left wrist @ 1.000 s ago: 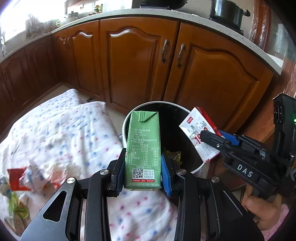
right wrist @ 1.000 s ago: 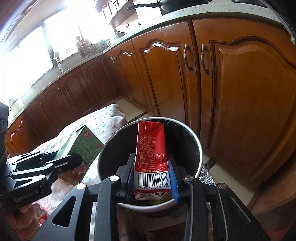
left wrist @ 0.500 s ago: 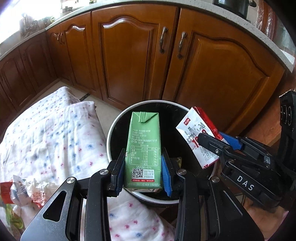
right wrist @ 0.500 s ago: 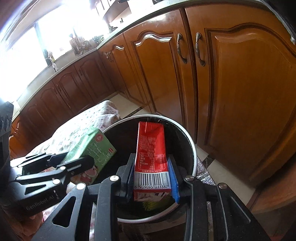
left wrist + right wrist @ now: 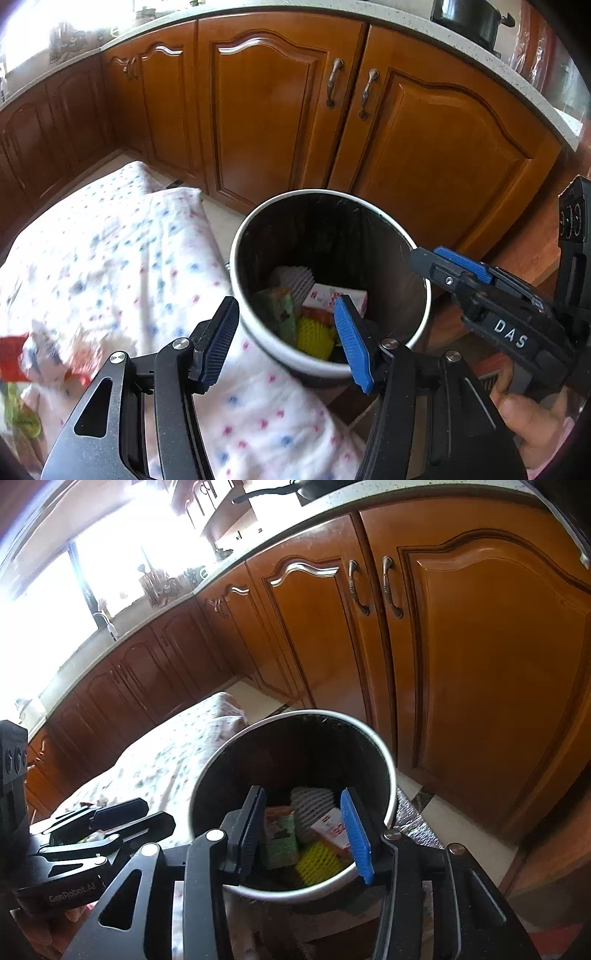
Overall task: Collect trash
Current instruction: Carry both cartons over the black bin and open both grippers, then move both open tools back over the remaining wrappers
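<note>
Green carton [image 5: 281,840] and red carton [image 5: 331,829] lie inside the trash bin [image 5: 388,760]; left tongs [image 5: 284,334] and right tongs [image 5: 303,834] hang released above its rim.

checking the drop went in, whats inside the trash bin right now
Inside the trash bin: a green carton, a red-and-white carton, a white foam net and a yellow foam net. Anything beneath them is covered.

Daylight poured from the window [image 5: 55,602] at upper left and blew it out to white. My cabinet doors [image 5: 491,672] shone with soft glare. Fisheye bending curved every edge, corners went black, and the patterned cloth [image 5: 110,258] smeared with blur at left.
</note>
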